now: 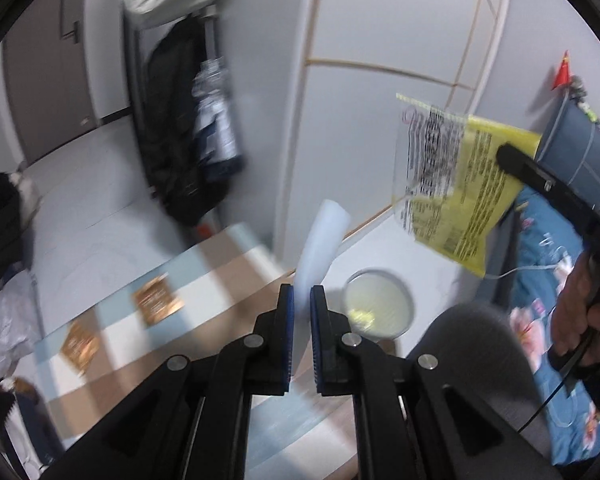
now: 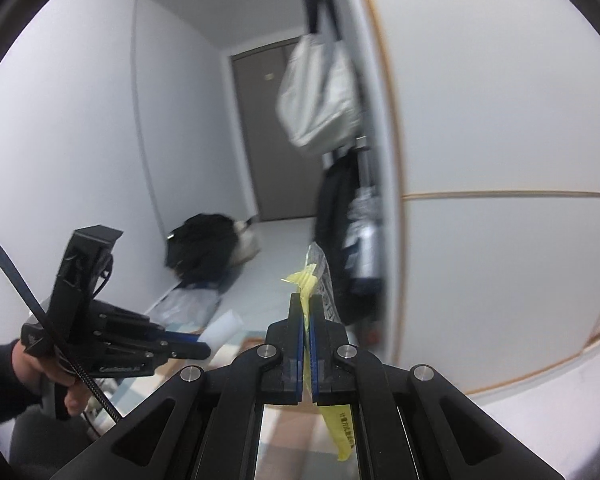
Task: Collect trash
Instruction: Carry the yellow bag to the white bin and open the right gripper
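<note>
Trash is in both grippers now. The left gripper (image 1: 302,300) has its jaws closed on a white rolled piece (image 1: 324,236) that stands up from the pads, and the right gripper (image 2: 306,308) pinches a yellow and clear wrapper (image 1: 456,184) by one edge. To do this step well, I think both grips should stay firm while the pieces are carried to the trash bin (image 1: 378,304) (the round one with the pale liner on the floor), since the wrapper hangs loose and could slip out. The left gripper points steeply down over a striped table (image 1: 220,264); the right one points nearly level toward the hallway. A hand (image 2: 40,376) holds the left handle.
</note>
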Action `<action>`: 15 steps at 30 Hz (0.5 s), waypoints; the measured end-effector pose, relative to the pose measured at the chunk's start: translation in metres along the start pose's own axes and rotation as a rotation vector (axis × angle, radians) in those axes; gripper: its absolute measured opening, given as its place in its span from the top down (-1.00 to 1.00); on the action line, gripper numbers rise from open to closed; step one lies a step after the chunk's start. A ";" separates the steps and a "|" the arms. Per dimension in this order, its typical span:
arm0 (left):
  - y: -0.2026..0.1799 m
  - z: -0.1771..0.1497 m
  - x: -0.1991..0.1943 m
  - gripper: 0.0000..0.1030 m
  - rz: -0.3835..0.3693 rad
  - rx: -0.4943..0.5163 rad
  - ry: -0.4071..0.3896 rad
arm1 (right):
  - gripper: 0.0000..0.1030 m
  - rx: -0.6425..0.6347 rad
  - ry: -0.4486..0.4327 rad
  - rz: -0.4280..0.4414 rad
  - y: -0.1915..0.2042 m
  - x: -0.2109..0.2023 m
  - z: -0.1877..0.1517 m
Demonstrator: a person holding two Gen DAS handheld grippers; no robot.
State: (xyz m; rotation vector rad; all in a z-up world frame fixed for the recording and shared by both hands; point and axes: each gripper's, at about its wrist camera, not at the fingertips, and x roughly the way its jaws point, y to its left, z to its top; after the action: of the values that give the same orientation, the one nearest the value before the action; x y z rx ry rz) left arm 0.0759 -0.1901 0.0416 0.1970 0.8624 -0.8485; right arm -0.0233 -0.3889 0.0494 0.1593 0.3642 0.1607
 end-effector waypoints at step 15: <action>-0.092 0.050 0.119 0.92 -0.266 0.097 0.081 | 0.97 0.188 0.049 -0.286 -0.151 -0.034 -0.041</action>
State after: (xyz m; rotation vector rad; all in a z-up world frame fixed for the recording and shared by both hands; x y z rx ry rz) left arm 0.0810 -0.3430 0.0028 0.2054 0.9365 -1.1389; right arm -0.0504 -0.5372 -0.0047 0.2869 0.4468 -0.1527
